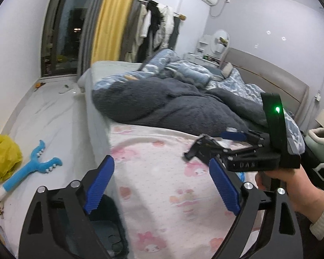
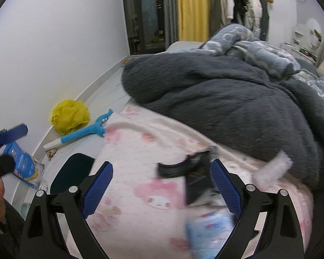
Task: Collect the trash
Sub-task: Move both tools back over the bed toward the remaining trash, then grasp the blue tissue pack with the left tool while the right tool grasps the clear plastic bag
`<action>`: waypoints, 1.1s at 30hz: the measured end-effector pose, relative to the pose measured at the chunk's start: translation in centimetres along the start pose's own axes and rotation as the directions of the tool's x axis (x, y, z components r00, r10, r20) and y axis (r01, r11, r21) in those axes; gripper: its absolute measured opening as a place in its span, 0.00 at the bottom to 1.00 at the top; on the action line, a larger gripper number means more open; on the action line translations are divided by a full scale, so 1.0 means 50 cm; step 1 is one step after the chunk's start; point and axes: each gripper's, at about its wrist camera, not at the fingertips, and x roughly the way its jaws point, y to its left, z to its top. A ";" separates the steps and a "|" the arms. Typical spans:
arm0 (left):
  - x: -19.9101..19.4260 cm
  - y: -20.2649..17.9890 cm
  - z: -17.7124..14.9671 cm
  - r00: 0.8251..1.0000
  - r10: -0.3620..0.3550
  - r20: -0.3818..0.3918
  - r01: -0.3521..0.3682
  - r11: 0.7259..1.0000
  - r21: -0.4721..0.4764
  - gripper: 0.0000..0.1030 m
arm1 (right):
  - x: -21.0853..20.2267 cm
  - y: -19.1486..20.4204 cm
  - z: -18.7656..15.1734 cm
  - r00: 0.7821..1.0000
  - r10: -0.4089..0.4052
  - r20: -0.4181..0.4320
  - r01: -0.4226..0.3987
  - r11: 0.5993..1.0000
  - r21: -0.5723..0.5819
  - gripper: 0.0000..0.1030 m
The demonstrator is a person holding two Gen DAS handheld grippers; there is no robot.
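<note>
Left gripper (image 1: 162,185) hovered over the pink sheet (image 1: 162,194), jaws released, right gripper (image 2: 162,185) jaws parted too, black wrapper (image 2: 196,177) (blurred) against its right finger, yellow bag (image 2: 70,113) far left on the floor (image 1: 49,116), beside a blue toy (image 1: 32,166).

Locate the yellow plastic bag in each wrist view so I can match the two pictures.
Left wrist: yellow plastic bag lies crumpled on the floor at the far left edge, left of the blue toy.
Right wrist: yellow plastic bag sits on the floor by the wall, left of centre, above the blue toy.
Shared landmark: the blue toy beside it, and the pink blanket on the bed.
</note>
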 end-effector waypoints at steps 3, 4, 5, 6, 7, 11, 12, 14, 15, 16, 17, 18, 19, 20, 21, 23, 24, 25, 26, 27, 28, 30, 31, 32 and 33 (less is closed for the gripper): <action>0.019 -0.026 0.000 1.000 -0.030 -0.009 0.030 0.999 0.022 0.91 | -0.010 -0.037 0.000 1.000 -0.010 0.011 0.010 1.000 0.022 0.91; 0.025 -0.034 -0.001 0.999 -0.038 -0.012 0.038 0.999 0.032 0.91 | -0.013 -0.050 0.000 1.000 -0.016 0.014 0.015 0.999 0.033 0.91; 0.030 -0.042 -0.001 0.999 -0.045 -0.015 0.046 0.998 0.040 0.91 | -0.016 -0.064 -0.001 1.000 -0.019 0.015 0.018 0.999 0.044 0.91; 0.038 -0.051 -0.002 0.998 -0.055 -0.022 0.056 0.997 0.049 0.91 | -0.019 -0.075 -0.002 1.000 -0.021 0.015 0.020 0.998 0.053 0.91; 0.043 -0.054 -0.003 0.998 -0.059 -0.026 0.060 0.997 0.052 0.91 | -0.022 -0.088 -0.003 1.000 -0.023 0.016 0.022 0.998 0.064 0.91; 0.070 -0.080 -0.006 0.995 -0.085 -0.051 0.088 0.994 0.068 0.92 | -0.027 -0.134 -0.010 1.000 -0.013 0.007 0.012 0.996 0.093 0.91; 0.077 -0.086 -0.007 0.994 -0.092 -0.059 0.096 0.993 0.071 0.92 | -0.026 -0.142 -0.013 1.000 -0.010 0.002 0.010 0.995 0.095 0.91; 0.090 -0.099 -0.008 0.990 -0.121 -0.069 0.126 0.989 0.075 0.92 | -0.027 -0.152 -0.019 1.000 -0.008 -0.003 0.009 0.996 0.093 0.91; 0.094 -0.104 -0.009 0.988 -0.136 -0.072 0.141 0.987 0.075 0.92 | -0.026 -0.156 -0.022 1.000 -0.005 -0.008 0.006 0.996 0.093 0.91; 0.100 -0.111 -0.011 0.985 -0.152 -0.077 0.158 0.984 0.079 0.92 | -0.027 -0.162 -0.026 1.000 -0.003 -0.012 0.004 0.996 0.093 0.90; 0.103 -0.116 -0.014 0.984 -0.161 -0.080 0.167 0.982 0.083 0.93 | -0.027 -0.166 -0.030 1.000 0.000 -0.014 0.001 0.996 0.090 0.90; 0.113 -0.124 -0.017 0.980 -0.178 -0.089 0.185 0.979 0.088 0.93 | -0.029 -0.169 -0.034 1.000 0.000 -0.017 0.002 0.996 0.086 0.90; 0.121 -0.129 -0.019 0.978 -0.186 -0.099 0.195 0.977 0.089 0.93 | -0.029 -0.173 -0.038 1.000 -0.001 -0.022 0.003 0.997 0.083 0.88; 0.128 -0.134 -0.022 0.975 -0.192 -0.110 0.202 0.975 0.090 0.93 | -0.028 -0.178 -0.043 1.000 0.003 -0.027 -0.001 0.997 0.082 0.84; 0.137 -0.142 -0.025 0.972 -0.200 -0.123 0.212 0.973 0.095 0.93 | -0.028 -0.184 -0.048 0.999 0.010 -0.032 -0.007 0.997 0.082 0.83; 0.153 -0.155 -0.031 0.967 -0.210 -0.141 0.226 0.968 0.106 0.93 | -0.025 -0.193 -0.056 0.999 0.010 -0.042 -0.006 0.996 0.084 0.79; 0.165 -0.164 -0.035 0.964 -0.214 -0.156 0.233 0.966 0.114 0.93 | -0.025 -0.198 -0.059 0.999 0.011 -0.044 -0.007 0.996 0.088 0.78; 0.174 -0.171 -0.037 0.962 -0.217 -0.165 0.238 0.964 0.119 0.93 | -0.024 -0.206 -0.061 0.999 0.015 -0.044 -0.011 0.995 0.097 0.78; 0.184 -0.179 -0.039 0.959 -0.220 -0.176 0.244 0.962 0.126 0.93 | -0.024 -0.213 -0.062 0.999 0.017 -0.042 -0.013 0.994 0.105 0.78; 0.190 -0.184 -0.041 0.958 -0.221 -0.184 0.246 0.960 0.131 0.93 | -0.023 -0.219 -0.062 0.999 0.019 -0.040 -0.014 0.994 0.111 0.78; 0.197 -0.190 -0.044 0.956 -0.221 -0.194 0.249 0.959 0.137 0.93 | -0.022 -0.227 -0.062 0.999 0.019 -0.038 -0.015 0.993 0.117 0.78; 0.211 -0.201 -0.051 0.950 -0.224 -0.216 0.259 0.954 0.150 0.93 | -0.020 -0.241 -0.062 0.999 0.019 -0.033 -0.014 0.992 0.128 0.78; 0.219 -0.206 -0.056 0.948 -0.225 -0.228 0.263 0.952 0.156 0.93 | -0.019 -0.250 -0.063 0.999 0.020 -0.031 -0.015 0.990 0.137 0.78; 0.228 -0.212 -0.061 0.944 -0.224 -0.241 0.267 0.950 0.164 0.93 | -0.018 -0.257 -0.064 0.999 0.021 -0.030 -0.017 0.990 0.143 0.78; 0.234 -0.216 -0.064 0.942 -0.225 -0.250 0.271 0.948 0.167 0.93 | -0.017 -0.263 -0.065 0.999 0.023 -0.030 -0.018 0.988 0.150 0.78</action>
